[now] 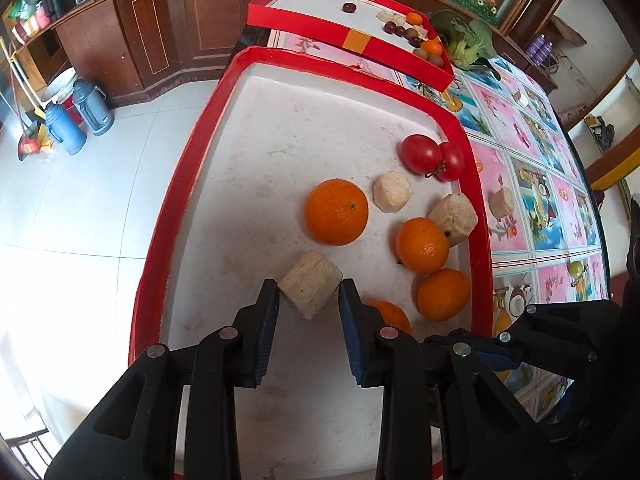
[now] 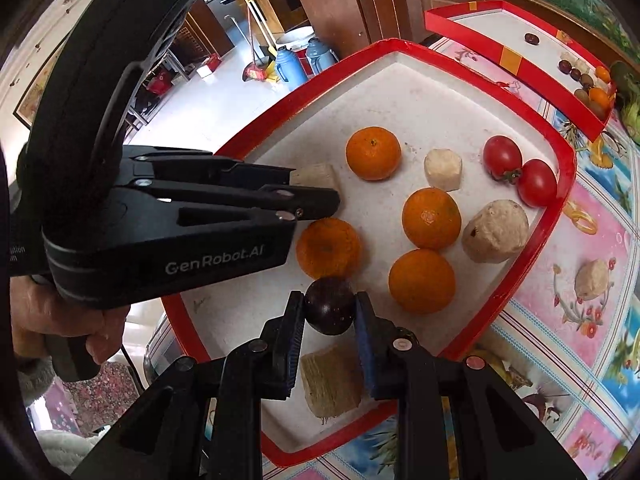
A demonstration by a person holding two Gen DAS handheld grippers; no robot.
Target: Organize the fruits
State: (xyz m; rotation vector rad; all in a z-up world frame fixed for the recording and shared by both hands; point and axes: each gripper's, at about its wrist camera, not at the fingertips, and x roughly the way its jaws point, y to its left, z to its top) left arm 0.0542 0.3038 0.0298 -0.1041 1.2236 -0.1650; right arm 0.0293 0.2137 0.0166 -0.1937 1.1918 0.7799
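Note:
A red-rimmed white tray (image 1: 192, 152) (image 2: 532, 224) holds several oranges (image 1: 336, 212) (image 2: 430, 218), two tomatoes (image 1: 420, 152) (image 2: 502, 156) and beige cut chunks (image 1: 392, 191) (image 2: 442, 169). My left gripper (image 1: 309, 290) is shut on a beige chunk (image 1: 310, 282) just over the tray floor; it shows in the right wrist view (image 2: 316, 196) too. My right gripper (image 2: 329, 312) is shut on a dark purple plum (image 2: 330, 306) above the tray's near part. Another beige chunk (image 2: 330, 384) lies below it.
A second red tray (image 1: 344, 36) (image 2: 516, 60) with small fruits stands farther back. A beige chunk (image 1: 502, 202) (image 2: 592, 280) lies on the patterned tablecloth to the right. Greens (image 1: 464, 40) lie at the back. The table's left edge drops to a tiled floor with flasks (image 1: 80, 116).

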